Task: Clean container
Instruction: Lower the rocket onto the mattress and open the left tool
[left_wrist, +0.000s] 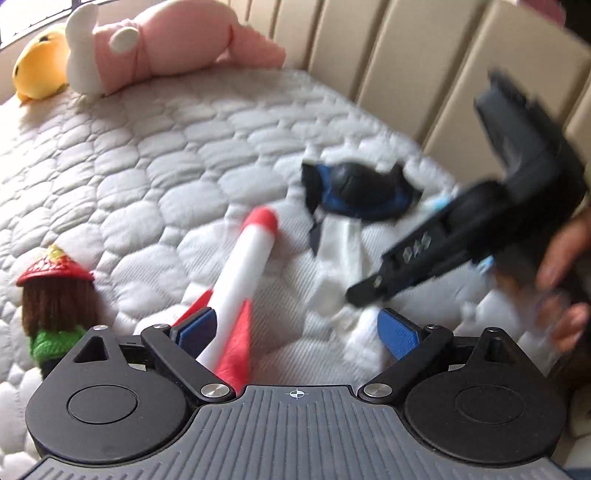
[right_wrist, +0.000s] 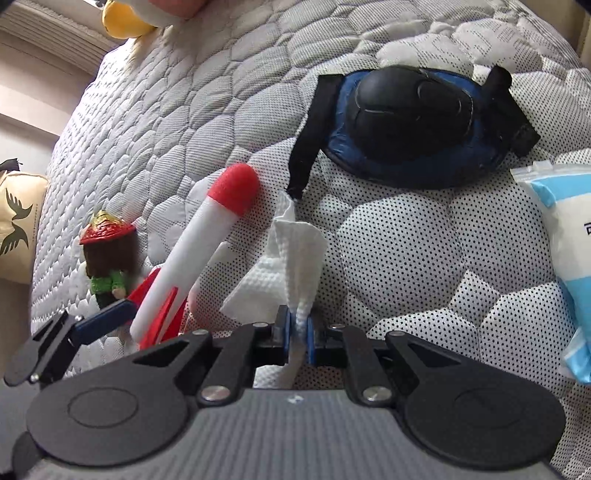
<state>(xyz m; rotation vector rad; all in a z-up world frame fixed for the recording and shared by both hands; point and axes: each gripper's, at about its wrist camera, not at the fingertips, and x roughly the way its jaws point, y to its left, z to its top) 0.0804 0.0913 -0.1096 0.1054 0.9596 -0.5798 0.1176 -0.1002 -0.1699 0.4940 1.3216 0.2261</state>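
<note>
One white embossed paper tissue (right_wrist: 291, 254), pinched at its lower end between the fully closed blue pads of the right gripper (right_wrist: 298, 328), the loose part standing up crumpled ahead of the fingers. Held so, by judgement, as the wipe for the cleaning. No container to be told apart in either view; only a clear, blurred shape by the person's hand (left_wrist: 565, 258) at the right of the left wrist view, too smeared to name.

Left gripper (left_wrist: 297, 328) spread wide, gripping nothing. Between its pads, though not pressed by them, the tail of a white foam rocket with red nose and red fins (left_wrist: 240, 273), lying flat on the grey-white quilted mattress (right_wrist: 184, 110).

Beyond the tissue, toward the padded beige headboard (left_wrist: 406, 74), a black and blue knee pad with black straps (right_wrist: 413, 125). Near the mattress's right edge, a blue and white plastic packet (right_wrist: 565, 240). Beside the rocket, a small doll with red hat and green knitted top (left_wrist: 55, 295). At the far corner, a pink plush toy (left_wrist: 166, 44) and a yellow one (left_wrist: 37, 70).

Likeliest obstacle: rocket under the open jaws.
</note>
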